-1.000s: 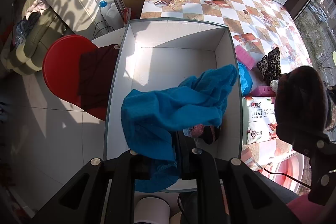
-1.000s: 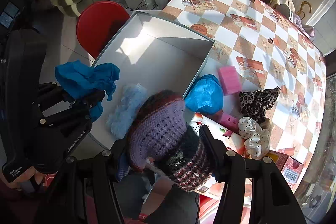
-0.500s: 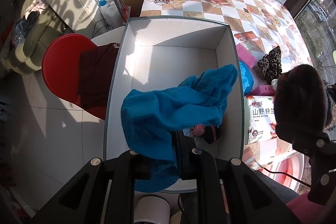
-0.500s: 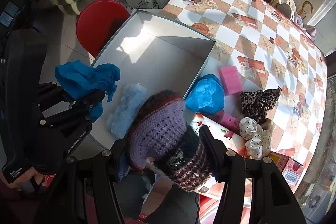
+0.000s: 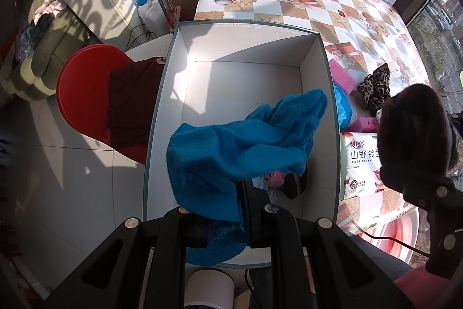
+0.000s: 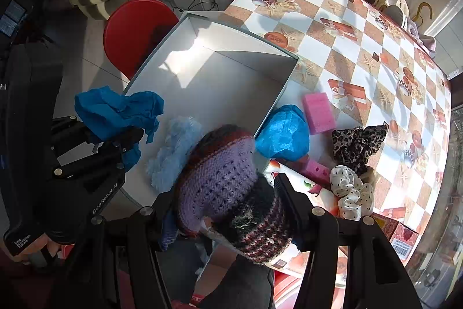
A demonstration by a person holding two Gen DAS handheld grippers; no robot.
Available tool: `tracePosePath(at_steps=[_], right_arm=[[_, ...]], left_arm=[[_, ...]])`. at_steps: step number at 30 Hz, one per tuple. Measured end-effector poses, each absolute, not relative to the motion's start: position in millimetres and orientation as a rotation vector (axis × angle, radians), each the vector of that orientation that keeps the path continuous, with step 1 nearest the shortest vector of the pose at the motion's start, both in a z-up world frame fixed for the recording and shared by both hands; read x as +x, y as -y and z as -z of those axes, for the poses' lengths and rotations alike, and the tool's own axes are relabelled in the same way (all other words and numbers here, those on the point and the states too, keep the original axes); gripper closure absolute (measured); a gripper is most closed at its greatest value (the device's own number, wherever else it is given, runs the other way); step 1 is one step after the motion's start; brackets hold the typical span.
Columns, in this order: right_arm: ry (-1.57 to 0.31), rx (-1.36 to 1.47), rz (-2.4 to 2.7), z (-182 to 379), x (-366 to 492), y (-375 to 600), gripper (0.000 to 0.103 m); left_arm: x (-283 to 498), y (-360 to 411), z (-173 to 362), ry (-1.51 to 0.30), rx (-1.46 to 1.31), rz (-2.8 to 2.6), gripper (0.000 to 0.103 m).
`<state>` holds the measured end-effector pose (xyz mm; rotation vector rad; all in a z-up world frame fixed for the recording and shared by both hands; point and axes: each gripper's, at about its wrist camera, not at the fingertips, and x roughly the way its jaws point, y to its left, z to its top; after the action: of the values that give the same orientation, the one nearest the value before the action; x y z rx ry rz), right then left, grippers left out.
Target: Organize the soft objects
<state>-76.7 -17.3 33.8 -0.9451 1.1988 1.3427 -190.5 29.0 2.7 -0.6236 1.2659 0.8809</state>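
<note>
My left gripper (image 5: 228, 193) is shut on a blue towel (image 5: 246, 141) and holds it above the near end of an open white box (image 5: 312, 62). My right gripper (image 6: 225, 187) is shut on a purple and maroon knitted hat (image 6: 220, 178), held above the box's near right corner. The left gripper with the towel (image 6: 115, 109) also shows in the right wrist view. A light blue fluffy item (image 6: 173, 149) lies in the box (image 6: 231, 77). The hat (image 5: 413, 129) shows dark at the right of the left wrist view.
On the checkered table (image 6: 361, 28) right of the box lie a blue plastic bag (image 6: 283, 135), pink sponges (image 6: 318, 112), a leopard scrunchie (image 6: 356, 144), a white dotted scrunchie (image 6: 350, 190) and a tissue pack (image 5: 358, 161). A red chair (image 5: 84, 94) stands left of the box.
</note>
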Motion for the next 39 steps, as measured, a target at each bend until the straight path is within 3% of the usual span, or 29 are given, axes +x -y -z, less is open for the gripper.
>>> tracePosePath(at_steps=[32, 35, 37, 39], right_arm=[[-1.234, -0.921, -1.374, -28, -80, -35, 0.043], [-1.246, -0.902, -1.376, -30, -78, -44, 0.039], [-1.255, -0.889, -1.379, -32, -76, -47, 0.038], [-1.272, -0.866, -1.382, -33, -73, -49, 0.031]], left_arm=[[-195, -31, 4, -1.306, -0.648, -0.881, 0.084], [-195, -29, 3, -1.296, -0.661, -0.871, 0.067], [-195, -29, 0, -1.282, -0.662, -0.874, 0.04], [-196, -27, -4, -1.256, -0.667, -0.873, 0.023]])
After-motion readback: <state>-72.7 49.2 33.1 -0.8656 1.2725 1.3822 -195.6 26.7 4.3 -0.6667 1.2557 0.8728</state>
